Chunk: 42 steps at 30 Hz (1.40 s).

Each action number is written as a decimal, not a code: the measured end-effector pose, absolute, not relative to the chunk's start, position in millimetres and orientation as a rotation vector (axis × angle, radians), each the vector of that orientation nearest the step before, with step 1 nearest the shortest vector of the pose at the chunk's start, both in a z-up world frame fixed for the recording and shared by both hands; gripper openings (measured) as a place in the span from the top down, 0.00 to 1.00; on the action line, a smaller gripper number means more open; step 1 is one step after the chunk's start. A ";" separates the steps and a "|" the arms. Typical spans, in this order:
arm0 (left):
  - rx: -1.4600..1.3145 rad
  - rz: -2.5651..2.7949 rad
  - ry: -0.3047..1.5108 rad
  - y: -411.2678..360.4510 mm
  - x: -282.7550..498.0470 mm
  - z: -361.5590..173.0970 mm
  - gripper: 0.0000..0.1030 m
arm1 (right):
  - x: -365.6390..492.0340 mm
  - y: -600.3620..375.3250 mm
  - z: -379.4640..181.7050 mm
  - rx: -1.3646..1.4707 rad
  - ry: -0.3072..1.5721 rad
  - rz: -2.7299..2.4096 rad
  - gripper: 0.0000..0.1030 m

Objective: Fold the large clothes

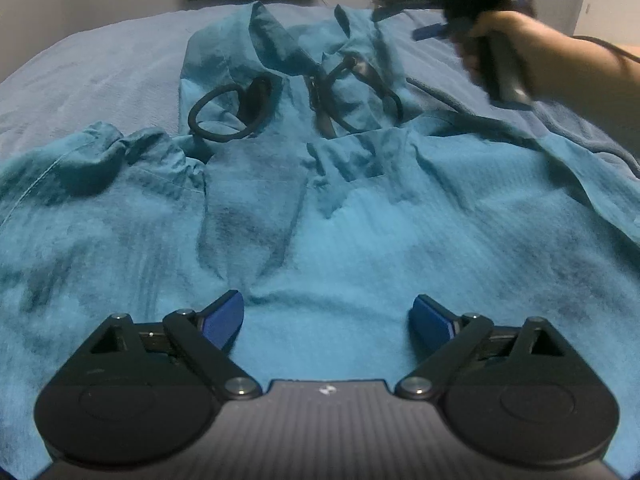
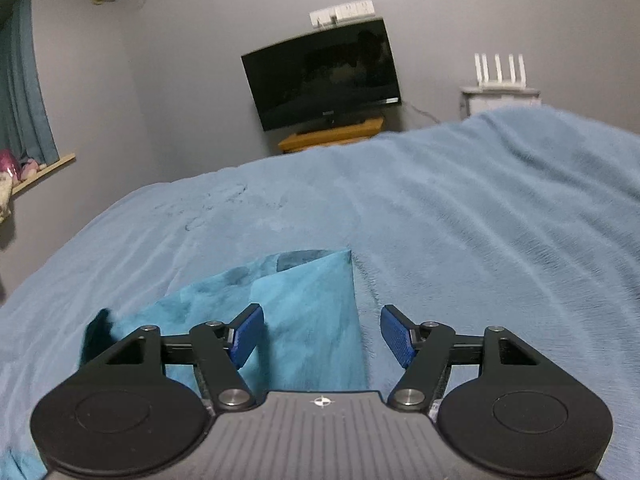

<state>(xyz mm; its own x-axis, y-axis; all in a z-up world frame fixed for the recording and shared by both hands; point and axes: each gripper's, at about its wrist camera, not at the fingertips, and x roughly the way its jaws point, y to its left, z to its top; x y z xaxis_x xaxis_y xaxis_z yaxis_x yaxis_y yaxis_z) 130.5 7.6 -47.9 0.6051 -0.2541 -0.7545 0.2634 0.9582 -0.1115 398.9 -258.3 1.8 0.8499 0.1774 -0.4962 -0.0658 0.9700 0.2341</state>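
Observation:
A teal hooded jacket lies spread on the bed, hood at the far end with black drawcords looped on it. My left gripper is open and empty, low over the jacket's body. My right gripper is open and empty above a folded teal edge of the jacket. In the left wrist view the right gripper is held in a hand at the upper right, above the jacket's right sleeve.
A light blue blanket covers the bed. A dark TV stands on a wooden stand against the far wall. A white router is at the right. A curtain and sill are at the left.

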 end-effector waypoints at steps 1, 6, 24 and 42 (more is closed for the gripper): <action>0.008 -0.303 0.873 7.7 131.4 -47.8 0.10 | 408.6 -259.2 -3.7 0.235 0.550 0.143 0.30; -0.004 -0.318 0.881 8.5 133.2 -49.4 0.07 | 441.5 -264.2 -27.9 0.336 0.610 0.206 0.14; -0.183 -0.294 0.808 40.4 127.9 -39.4 0.03 | 314.2 -277.1 47.4 0.366 0.377 0.539 0.93; -0.338 -0.002 0.391 134.5 42.1 72.2 0.03 | 34.5 -305.0 13.7 0.227 0.507 0.627 0.85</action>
